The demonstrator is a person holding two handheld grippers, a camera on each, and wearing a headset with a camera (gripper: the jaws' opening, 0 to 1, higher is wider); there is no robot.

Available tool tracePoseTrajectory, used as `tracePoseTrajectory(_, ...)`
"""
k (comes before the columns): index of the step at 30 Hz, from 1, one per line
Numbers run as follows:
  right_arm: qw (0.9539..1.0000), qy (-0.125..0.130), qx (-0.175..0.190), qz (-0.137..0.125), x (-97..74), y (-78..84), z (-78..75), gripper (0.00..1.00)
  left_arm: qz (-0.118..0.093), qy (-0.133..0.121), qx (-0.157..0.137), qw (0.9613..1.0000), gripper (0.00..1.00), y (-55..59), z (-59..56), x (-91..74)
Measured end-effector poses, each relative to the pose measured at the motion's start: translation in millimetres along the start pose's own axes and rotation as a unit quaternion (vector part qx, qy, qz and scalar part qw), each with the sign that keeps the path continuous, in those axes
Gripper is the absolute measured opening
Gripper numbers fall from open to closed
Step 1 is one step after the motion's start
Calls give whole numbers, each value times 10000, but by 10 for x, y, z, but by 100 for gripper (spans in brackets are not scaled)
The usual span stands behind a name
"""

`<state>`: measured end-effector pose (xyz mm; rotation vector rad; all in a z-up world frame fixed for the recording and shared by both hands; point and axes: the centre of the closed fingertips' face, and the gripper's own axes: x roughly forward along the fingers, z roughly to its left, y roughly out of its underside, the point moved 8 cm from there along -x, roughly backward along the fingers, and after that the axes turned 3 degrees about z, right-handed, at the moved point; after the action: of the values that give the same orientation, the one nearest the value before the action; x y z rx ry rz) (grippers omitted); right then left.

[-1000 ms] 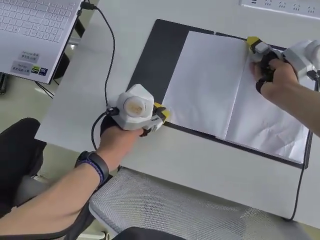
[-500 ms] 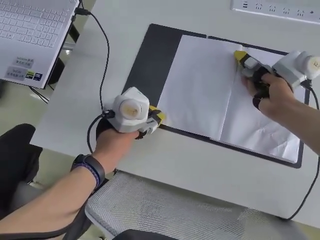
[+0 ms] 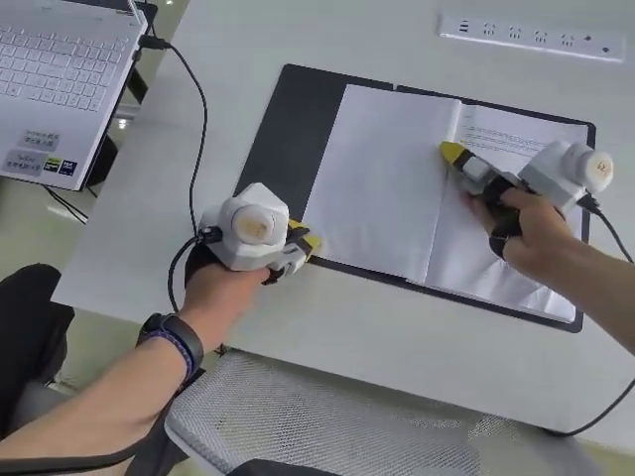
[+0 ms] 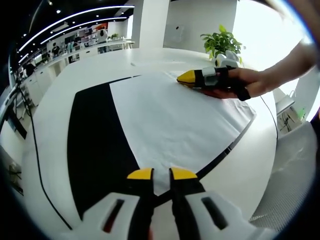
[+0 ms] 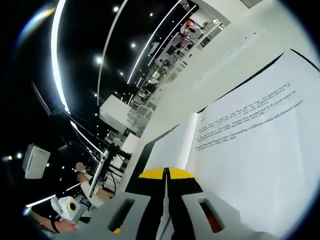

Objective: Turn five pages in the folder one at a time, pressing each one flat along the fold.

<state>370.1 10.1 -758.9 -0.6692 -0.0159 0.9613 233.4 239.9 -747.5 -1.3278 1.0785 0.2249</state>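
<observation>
One white bench (image 3: 347,307) carries one open black folder (image 3: 288,139) at frame centre. Left gripper (image 3: 310,241), jaws narrowly apart, meets its near edge; a pinch cannot be told. Right gripper (image 3: 451,152), clenched, rests at the fold. Beyond: one laptop (image 3: 60,79), one power strip (image 3: 526,35).

White tabletop (image 3: 278,40): power strip (image 3: 531,38) along far edge. Open laptop (image 3: 60,79) beside left edge, black cable (image 3: 198,109) plugged in. Mesh chair (image 3: 317,416) below.

White left claw (image 3: 309,239), white right claw (image 3: 451,154), yellow tips, black gloves (image 3: 204,256), dark wristband (image 3: 180,333)
</observation>
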Motion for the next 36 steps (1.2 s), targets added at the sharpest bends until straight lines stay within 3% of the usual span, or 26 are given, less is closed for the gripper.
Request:
tracePoseTrajectory(2, 9999, -108, 102, 21, -31, 36, -70, 0, -11, -7, -4, 10000, 11, 0, -6, -5)
tracePoseTrajectory(10, 9996, -247, 136, 77, -266, 331, 159, 0, -37, -9, -45, 10000, 11, 3, -12, -12)
tracePoseTrajectory(20, 9985, -354, -30, 422, -421, 615, 230, 0, -50, 23, -44, 10000, 11, 26, 28, 33)
tracePoseTrajectory(32, 9980, -335, 79, 529, -646, 960, 319, 0, -64, 30, -7, 10000, 11, 39, 24, 41)
tracePoseTrajectory(36, 9976, -309, 86, 611, -676, 1018, 258, 0, -75, 39, 8, 10000, 12, 43, 24, 42)
